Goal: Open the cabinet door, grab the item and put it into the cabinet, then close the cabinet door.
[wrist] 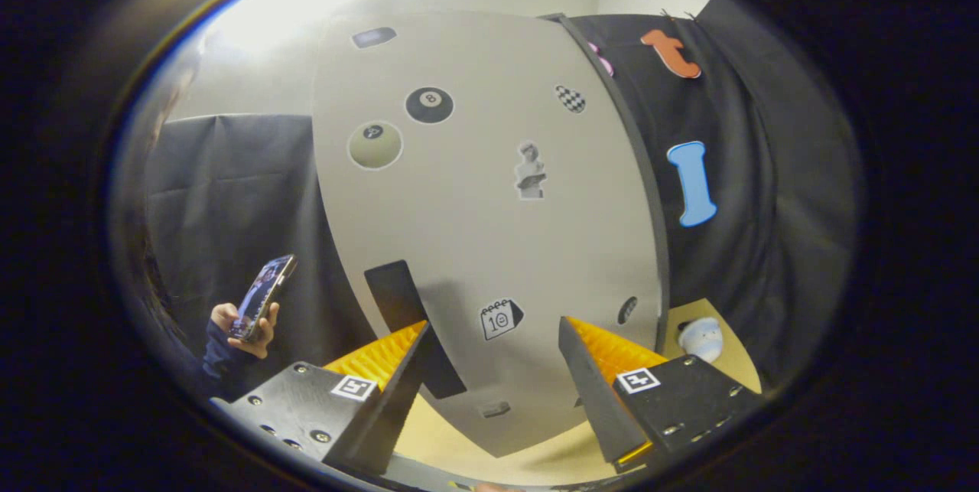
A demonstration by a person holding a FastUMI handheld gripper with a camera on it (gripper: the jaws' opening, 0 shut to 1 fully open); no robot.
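Cabinet door point(474, 232): large pale panel, stickered, filling the space straight ahead; looks flush with the cabinet's dark right edge, so apparently closed. Dark vertical handle point(398, 297) low on the left of the panel, running down past the left finger.

Table point(719, 358): yellowish top, seen near below the door and to the far right of the cabinet.

Person's hand point(252, 327), far left, holding a phone point(264, 294); off the work area.

Gripper point(493, 358): fingers wide apart, clamped on nothing, close in front of the door's lower part. Handle just at the left finger, not between the two.

Item point(702, 339): small pale rounded thing on the table right of the cabinet, just beyond the right finger. Outside the cabinet.

Stage: door shut with item out, fits a point ahead of opening; could not be the end state as the item sits outside.

Risks, judged:
- Handle off-centre to the fingers; closing here likely to catch air or only one edge, then slipping when pulled.
- Door swinging out toward the gripper, hitting the fingers if too close.
- Item near the table's right side; sweeping the right finger could knock it off.
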